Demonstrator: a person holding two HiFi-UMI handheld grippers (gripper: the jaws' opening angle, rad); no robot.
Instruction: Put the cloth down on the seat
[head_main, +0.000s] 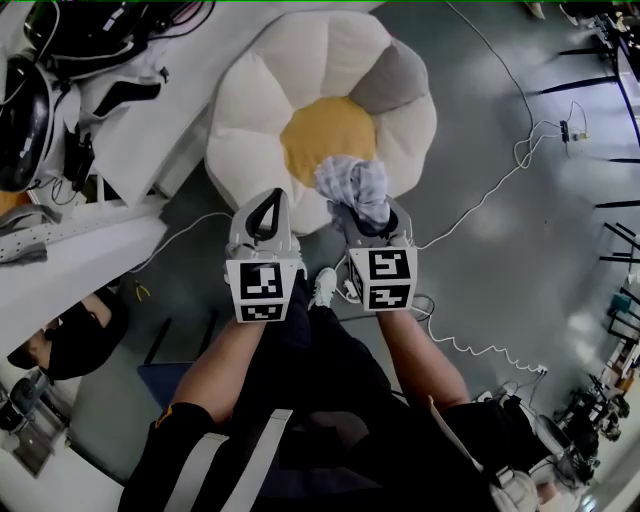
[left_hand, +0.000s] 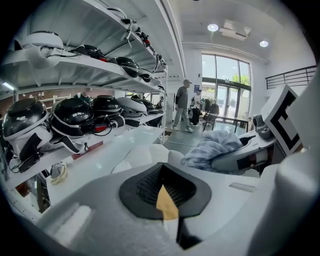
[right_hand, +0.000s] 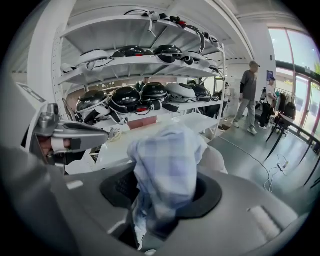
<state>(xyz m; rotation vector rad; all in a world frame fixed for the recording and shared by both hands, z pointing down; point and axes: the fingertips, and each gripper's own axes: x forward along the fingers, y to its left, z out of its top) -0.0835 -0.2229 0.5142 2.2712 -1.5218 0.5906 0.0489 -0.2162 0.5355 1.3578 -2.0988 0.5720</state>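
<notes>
Pale-blue checked cloth bunches in right tongs over puffy flower-shaped seat.

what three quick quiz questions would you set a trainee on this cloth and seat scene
1. True or false: the cloth already lies on the seat.
2. What colour is the seat's centre? A red, B yellow, C blue.
3. Which gripper's jaws hold the cloth?
Key: 1 false, it is bunched up between jaws, not laid down; 2 B; 3 the right gripper.
</notes>
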